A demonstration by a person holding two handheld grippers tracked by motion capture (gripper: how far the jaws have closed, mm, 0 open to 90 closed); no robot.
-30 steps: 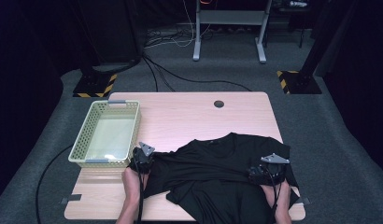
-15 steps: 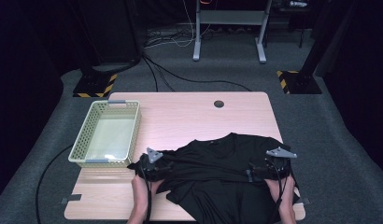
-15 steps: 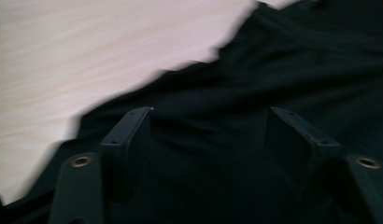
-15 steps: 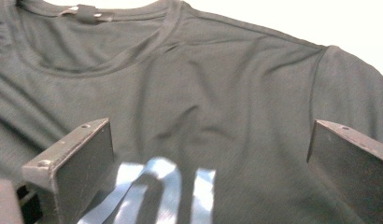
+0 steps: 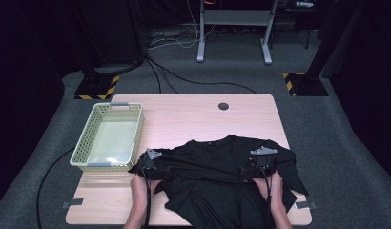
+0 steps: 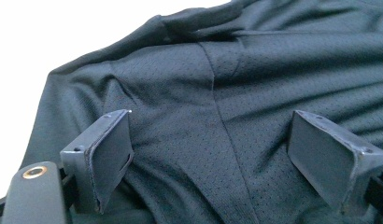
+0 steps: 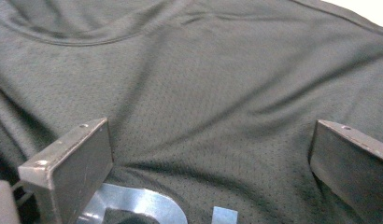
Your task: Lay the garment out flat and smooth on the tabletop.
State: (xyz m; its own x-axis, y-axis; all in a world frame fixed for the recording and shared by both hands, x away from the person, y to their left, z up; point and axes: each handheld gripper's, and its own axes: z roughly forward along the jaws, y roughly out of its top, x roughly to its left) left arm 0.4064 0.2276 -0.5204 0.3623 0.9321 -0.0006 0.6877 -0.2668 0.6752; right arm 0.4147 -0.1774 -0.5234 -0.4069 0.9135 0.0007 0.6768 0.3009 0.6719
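L gripper (image 5: 150, 164) jaws, clamped a sec ago, have just been opening & now stand wide over the black shirt (image 5: 217, 167), pads off the cloth. R gripper (image 5: 258, 164) sits further in toward the middle than before. Shirt's left sleeve edge now lies flatter, folded inward.

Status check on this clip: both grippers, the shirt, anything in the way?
Left gripper fingers just opened, over cloth, gripping nothing. Right gripper open. Black mesh T-shirt flat on table. Pale green plastic basket stands beside it, clear.
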